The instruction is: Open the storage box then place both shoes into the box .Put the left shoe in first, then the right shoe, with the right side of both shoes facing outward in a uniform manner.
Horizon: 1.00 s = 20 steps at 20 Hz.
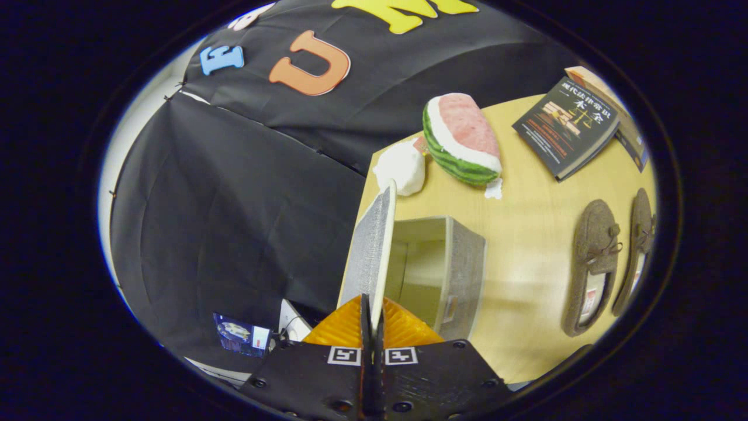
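Your gripper (372,316) is clamped on the raised lid (369,245), both fingers pinching its edge | storage box (450,263) stands open just right of the lid | watermelon toy (461,140) beyond | both shoes (596,263) lie side by side farther right on the table (526,280)

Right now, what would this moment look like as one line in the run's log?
step: opening storage box | gripper: shut on lid, lid swung up | box: open | shoes: both on table, not yet boxed
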Each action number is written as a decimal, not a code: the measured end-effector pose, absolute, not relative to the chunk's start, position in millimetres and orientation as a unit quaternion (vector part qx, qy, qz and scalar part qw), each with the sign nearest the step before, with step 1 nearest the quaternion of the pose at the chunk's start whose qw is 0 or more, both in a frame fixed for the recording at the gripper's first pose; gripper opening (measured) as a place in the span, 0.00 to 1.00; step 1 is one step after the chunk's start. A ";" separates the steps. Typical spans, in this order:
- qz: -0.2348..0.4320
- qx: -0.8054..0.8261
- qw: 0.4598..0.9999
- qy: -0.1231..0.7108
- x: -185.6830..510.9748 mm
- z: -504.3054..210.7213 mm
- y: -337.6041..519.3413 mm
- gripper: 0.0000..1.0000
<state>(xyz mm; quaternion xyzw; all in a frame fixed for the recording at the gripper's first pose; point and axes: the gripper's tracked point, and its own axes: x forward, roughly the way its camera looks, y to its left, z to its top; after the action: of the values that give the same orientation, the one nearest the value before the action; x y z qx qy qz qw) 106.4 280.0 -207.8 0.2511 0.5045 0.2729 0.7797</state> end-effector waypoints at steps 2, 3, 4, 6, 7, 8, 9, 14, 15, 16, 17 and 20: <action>0.279 0.235 0.787 0.497 108.0 -190.6 300.6 0.01; 0.282 0.232 0.789 0.494 108.6 -182.5 312.3 0.01; 0.279 0.230 0.790 0.495 106.7 -176.1 325.7 0.00; 0.281 0.231 0.788 0.497 106.1 -164.8 353.7 0.01; 0.271 0.223 0.794 0.496 108.8 -164.9 367.1 0.01; 0.272 0.220 0.795 0.496 109.9 -157.6 379.1 0.02; 0.279 0.225 0.791 0.496 108.5 -151.9 398.9 0.02; 0.293 0.217 0.783 0.504 106.4 -133.2 482.5 0.07; 0.304 0.221 0.780 0.500 106.8 -132.3 501.2 0.10; 0.315 0.220 0.780 0.493 103.7 -120.5 510.0 0.14; 0.321 0.220 0.783 0.485 105.2 -117.7 520.5 0.29; 0.321 0.213 0.789 0.478 103.8 -112.4 532.6 0.74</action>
<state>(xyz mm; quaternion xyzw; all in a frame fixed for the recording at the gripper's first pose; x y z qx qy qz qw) 103.8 532.6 -112.4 0.2134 0.4777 0.3214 0.7893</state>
